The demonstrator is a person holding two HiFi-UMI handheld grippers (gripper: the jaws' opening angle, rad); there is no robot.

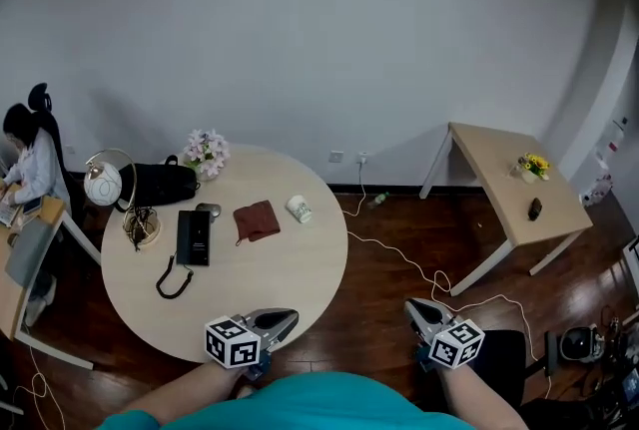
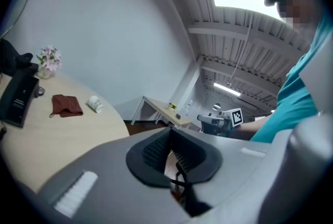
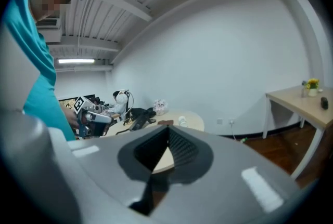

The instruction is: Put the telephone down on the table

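Observation:
The black telephone (image 1: 193,236) lies flat on the round wooden table (image 1: 290,268), left of centre, with its coiled cord (image 1: 174,280) trailing toward me. It also shows in the left gripper view as the telephone (image 2: 17,96) at far left, and small in the right gripper view (image 3: 136,120). My left gripper (image 1: 290,316) hovers at the table's near edge, jaws shut on nothing (image 2: 169,134). My right gripper (image 1: 411,305) is off the table over the floor, also shut and empty (image 3: 167,132).
On the table are a dark red cloth (image 1: 257,219), a white cup (image 1: 299,209), a flower pot (image 1: 207,152), a black bag (image 1: 162,184) and a round lamp (image 1: 103,185). A second table (image 1: 504,181) stands right. Cables (image 1: 399,258) cross the floor. A person (image 1: 25,169) sits far left.

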